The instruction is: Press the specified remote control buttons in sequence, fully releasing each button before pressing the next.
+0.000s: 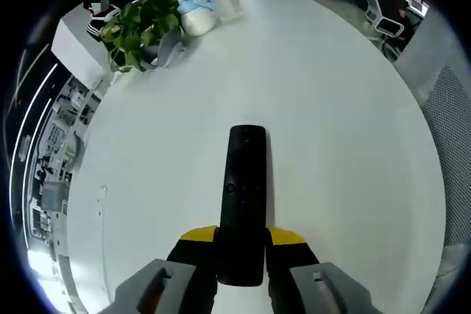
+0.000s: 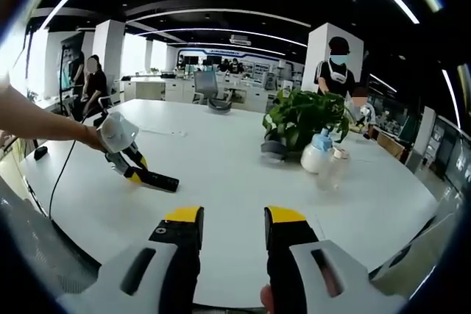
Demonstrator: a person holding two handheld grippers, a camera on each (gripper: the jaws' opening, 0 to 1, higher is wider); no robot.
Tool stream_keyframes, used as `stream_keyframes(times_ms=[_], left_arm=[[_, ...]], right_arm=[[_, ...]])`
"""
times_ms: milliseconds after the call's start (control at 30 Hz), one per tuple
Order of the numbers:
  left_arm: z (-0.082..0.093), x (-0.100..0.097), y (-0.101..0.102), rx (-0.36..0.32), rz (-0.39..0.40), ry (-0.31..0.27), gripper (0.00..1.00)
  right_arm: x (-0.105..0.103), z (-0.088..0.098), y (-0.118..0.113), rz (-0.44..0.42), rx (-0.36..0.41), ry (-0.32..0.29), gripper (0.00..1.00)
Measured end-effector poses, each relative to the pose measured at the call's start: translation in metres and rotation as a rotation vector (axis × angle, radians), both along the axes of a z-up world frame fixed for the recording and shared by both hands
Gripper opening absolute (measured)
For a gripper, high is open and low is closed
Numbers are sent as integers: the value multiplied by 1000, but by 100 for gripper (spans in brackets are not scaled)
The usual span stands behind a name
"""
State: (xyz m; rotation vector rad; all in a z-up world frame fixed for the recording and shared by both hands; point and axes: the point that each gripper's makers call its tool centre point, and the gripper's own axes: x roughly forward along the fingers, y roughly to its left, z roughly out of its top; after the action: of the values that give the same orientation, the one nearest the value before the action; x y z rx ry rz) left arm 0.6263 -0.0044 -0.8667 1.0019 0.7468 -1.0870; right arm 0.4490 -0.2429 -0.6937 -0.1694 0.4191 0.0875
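A black remote control (image 1: 243,200) lies lengthwise between my left gripper's (image 1: 243,239) yellow-tipped jaws, which are shut on its near end above the white table (image 1: 331,145). In the right gripper view, the left gripper (image 2: 132,167) shows at the left, held by a person's arm, with the remote (image 2: 158,179) sticking out toward the table. My right gripper (image 2: 232,220) hovers open over the table's near edge, well apart from the remote, nothing between its jaws.
A potted green plant (image 1: 143,23) (image 2: 303,119), a white spray bottle (image 2: 318,154) and a clear cup (image 2: 337,167) stand at the table's far side. A person stands behind the plant, another sits at the far left. A cable (image 2: 62,174) trails off the table's left edge.
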Motion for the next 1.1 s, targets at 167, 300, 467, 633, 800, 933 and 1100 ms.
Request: stream_keyframes(times_ms=[167, 300, 467, 633, 800, 933, 1100], left_arm=[[-2, 11, -1, 15, 1, -11, 24], [-4, 13, 0, 27, -7, -13, 24], [-1, 14, 0, 26, -4, -6, 24], [1, 13, -1, 17, -17, 26, 24], [3, 9, -1, 22, -64, 10, 22], [4, 12, 0, 5, -41, 5, 22], [3, 15, 1, -11, -35, -2, 22]], right_arm=[[0, -1, 0, -1, -4, 5, 33], [0, -2, -1, -5, -11, 12, 32], [-1, -3, -2, -10, -15, 14, 32], [-1, -3, -2, -7, -18, 15, 32], [-1, -3, -1, -4, -19, 15, 32], [-1, -3, -1, -1, -21, 14, 32], [-1, -3, 1, 9, -28, 18, 32]])
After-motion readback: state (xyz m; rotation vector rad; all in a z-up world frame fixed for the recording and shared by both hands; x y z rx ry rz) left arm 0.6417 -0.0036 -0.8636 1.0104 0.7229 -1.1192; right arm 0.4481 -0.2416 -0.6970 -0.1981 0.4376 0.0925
